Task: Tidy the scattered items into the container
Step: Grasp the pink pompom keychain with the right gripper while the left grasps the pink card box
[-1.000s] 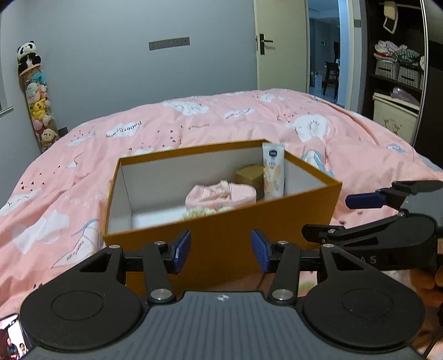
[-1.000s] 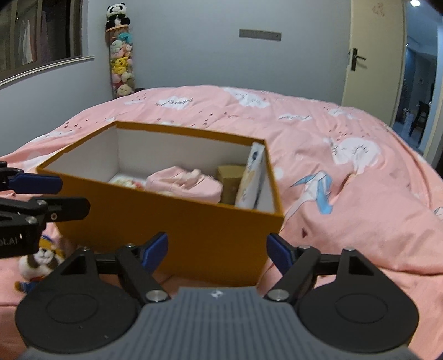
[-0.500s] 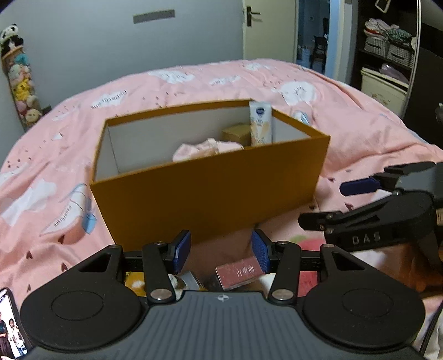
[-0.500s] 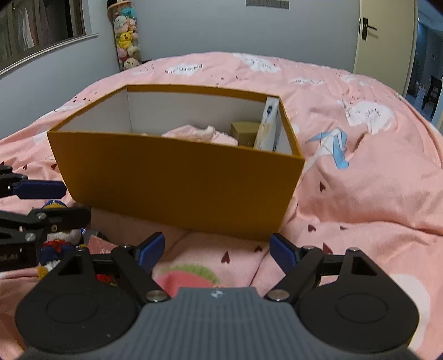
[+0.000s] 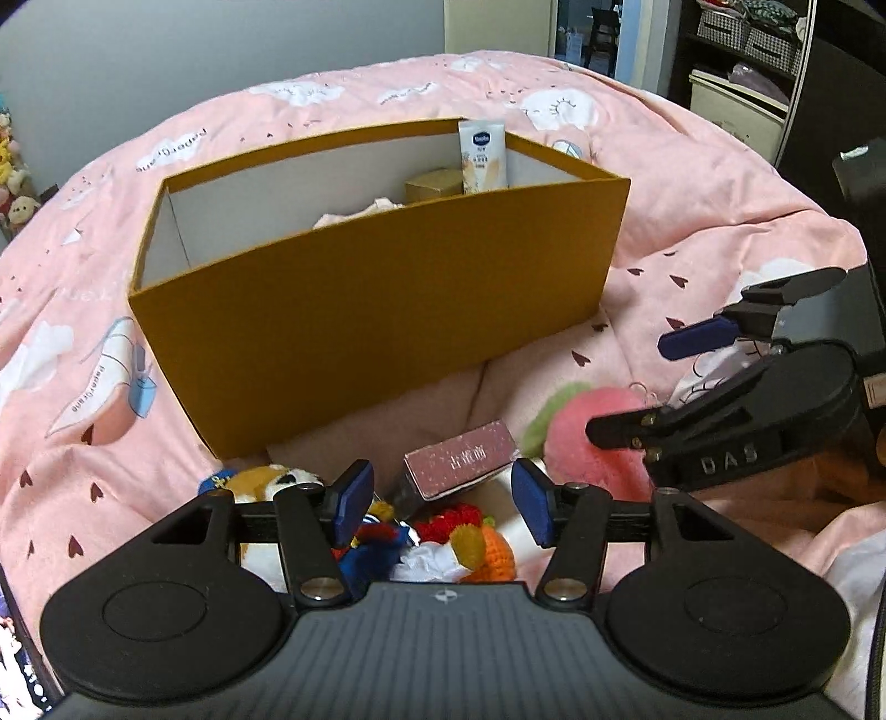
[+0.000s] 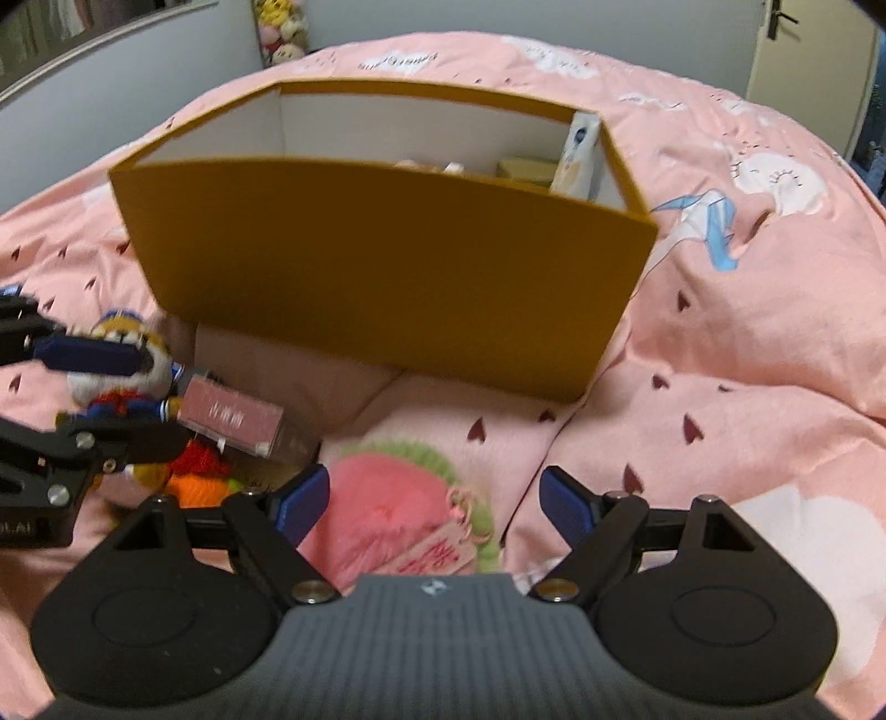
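Observation:
An orange box (image 5: 376, 310) (image 6: 387, 299) stands on the pink bed and holds a lotion tube (image 5: 483, 156), a small tan box (image 5: 433, 185) and pink cloth. In front of it lie a pink carton (image 5: 462, 459) (image 6: 230, 415), a pink peach plush (image 5: 587, 437) (image 6: 387, 509), a small doll (image 5: 266, 482) (image 6: 124, 360) and crochet pieces (image 5: 470, 545). My left gripper (image 5: 442, 503) is open and empty above the carton and crochet pieces. My right gripper (image 6: 434, 504) is open and empty above the peach plush.
The bed has a pink quilt (image 6: 747, 343) with folds around the box. A grey wall, a door and a shelf unit (image 5: 742, 50) lie beyond the bed. Plush toys (image 6: 279, 27) hang on the far wall.
Both grippers have tilted down and dropped toward the items in front of the box. The scattered toys and carton have come into full view. Both jaws stay open.

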`<state>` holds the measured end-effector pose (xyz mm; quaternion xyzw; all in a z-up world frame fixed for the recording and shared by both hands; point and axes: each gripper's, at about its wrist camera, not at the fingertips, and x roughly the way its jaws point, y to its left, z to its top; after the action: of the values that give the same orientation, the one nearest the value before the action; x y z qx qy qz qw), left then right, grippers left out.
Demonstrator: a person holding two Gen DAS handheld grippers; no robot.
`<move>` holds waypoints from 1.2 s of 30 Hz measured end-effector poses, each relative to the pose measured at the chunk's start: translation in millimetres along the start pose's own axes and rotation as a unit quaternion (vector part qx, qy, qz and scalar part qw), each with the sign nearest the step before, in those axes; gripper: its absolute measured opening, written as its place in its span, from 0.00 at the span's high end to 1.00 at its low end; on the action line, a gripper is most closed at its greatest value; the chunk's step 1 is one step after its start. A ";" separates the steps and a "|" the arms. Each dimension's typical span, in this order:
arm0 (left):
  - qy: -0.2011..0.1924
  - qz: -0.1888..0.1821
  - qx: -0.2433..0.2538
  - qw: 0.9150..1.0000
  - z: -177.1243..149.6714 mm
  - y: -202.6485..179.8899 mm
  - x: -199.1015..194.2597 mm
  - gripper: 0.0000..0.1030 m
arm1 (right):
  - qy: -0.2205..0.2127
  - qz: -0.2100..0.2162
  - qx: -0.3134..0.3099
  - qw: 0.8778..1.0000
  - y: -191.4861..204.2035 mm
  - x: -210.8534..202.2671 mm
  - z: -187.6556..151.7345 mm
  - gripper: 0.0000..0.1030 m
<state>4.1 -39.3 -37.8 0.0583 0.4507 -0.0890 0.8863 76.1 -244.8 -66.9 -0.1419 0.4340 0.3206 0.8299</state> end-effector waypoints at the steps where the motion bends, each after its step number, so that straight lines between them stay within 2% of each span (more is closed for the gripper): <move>1: 0.003 0.000 -0.001 1.000 -0.2 0.5 1.2 0.37 | 0.004 0.003 -0.003 1.000 1.1 0.9 -1.5 0.18; 8: 0.014 -0.003 0.005 1.000 -1.7 -1.2 5.6 0.37 | 0.045 0.022 -0.024 0.998 10.7 14.9 -6.0 0.18; 11: 0.016 -0.002 0.011 1.000 -1.8 -3.3 6.5 0.37 | 0.069 0.022 -0.025 0.997 11.8 24.7 -8.5 0.22; 17: 0.019 -0.003 0.015 1.000 -1.7 -5.0 7.9 0.37 | 0.089 0.023 -0.027 0.995 10.8 33.3 -10.9 0.43; 21: 0.019 -0.003 0.014 1.000 -2.0 -5.0 7.7 0.37 | 0.087 0.024 -0.033 0.995 11.9 33.3 -12.2 0.54; 25: 0.018 -0.002 0.015 1.000 -2.3 -4.7 7.4 0.37 | 0.076 0.021 -0.041 0.996 13.4 29.3 -11.0 0.57; 31: 0.013 0.002 0.009 1.000 -2.7 -0.9 7.4 0.37 | 0.029 0.002 -0.087 0.996 22.4 19.4 3.8 0.60; 36: 0.003 -0.004 0.015 1.000 -2.4 5.0 6.9 0.37 | 0.013 -0.004 -0.088 0.996 21.0 21.9 18.1 0.60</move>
<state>7.2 -34.7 -44.7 0.0701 0.4520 -0.0989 0.8837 82.9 -210.6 -73.2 -0.2208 0.4145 0.3526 0.8094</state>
